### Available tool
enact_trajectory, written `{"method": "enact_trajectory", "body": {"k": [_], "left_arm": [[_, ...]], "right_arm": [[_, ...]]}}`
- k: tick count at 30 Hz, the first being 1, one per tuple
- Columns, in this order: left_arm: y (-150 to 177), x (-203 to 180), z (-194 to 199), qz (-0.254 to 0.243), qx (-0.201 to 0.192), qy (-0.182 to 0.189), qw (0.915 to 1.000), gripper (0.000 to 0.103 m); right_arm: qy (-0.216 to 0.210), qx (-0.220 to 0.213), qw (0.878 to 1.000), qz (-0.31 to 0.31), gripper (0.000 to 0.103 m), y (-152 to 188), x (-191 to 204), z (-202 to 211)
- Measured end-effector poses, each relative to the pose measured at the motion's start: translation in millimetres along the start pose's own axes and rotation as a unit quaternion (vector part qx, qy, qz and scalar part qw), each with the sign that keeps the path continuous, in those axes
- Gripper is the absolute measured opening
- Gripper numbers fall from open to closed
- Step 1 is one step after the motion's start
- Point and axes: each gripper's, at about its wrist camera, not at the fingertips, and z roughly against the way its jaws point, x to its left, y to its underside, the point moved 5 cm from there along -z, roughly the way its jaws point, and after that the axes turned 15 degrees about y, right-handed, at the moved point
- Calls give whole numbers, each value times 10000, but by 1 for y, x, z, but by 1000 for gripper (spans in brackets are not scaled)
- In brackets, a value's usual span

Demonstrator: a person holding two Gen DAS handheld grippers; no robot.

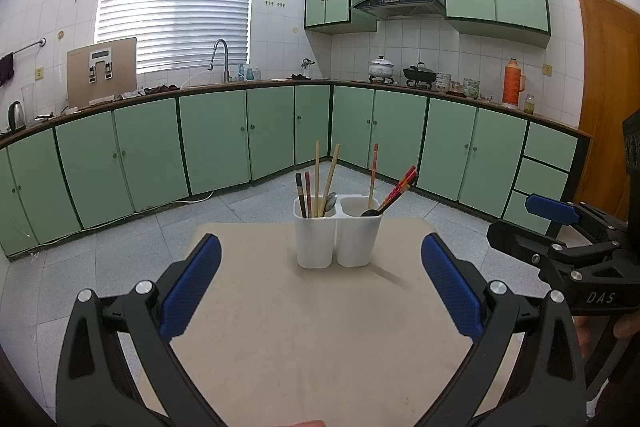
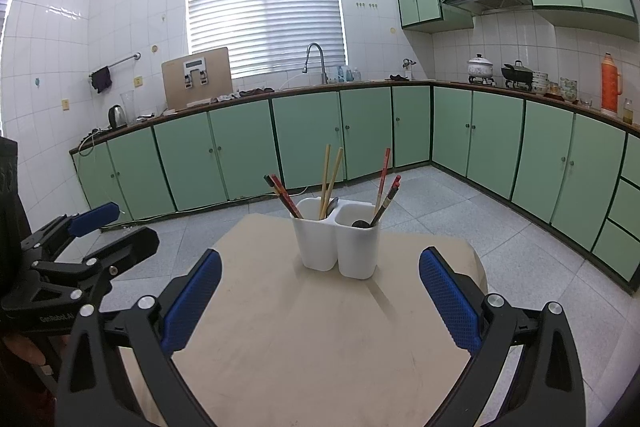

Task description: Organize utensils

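Both grippers (image 1: pixel 320 281) (image 2: pixel 320 283) wide apart, level

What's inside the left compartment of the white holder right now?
The left compartment holds two pale wooden chopsticks, two dark chopsticks and a metal spoon. Their lower ends are hidden by the holder's wall, so anything shorter cannot be seen.
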Motion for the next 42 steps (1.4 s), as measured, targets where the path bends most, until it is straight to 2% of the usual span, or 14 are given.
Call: {"method": "enact_trajectory", "body": {"k": [42], "left_arm": [[13, 4, -7, 57, 63, -21, 10000, 97]], "right_arm": [[57, 93, 9999, 12, 97, 10, 0, -8]]}}
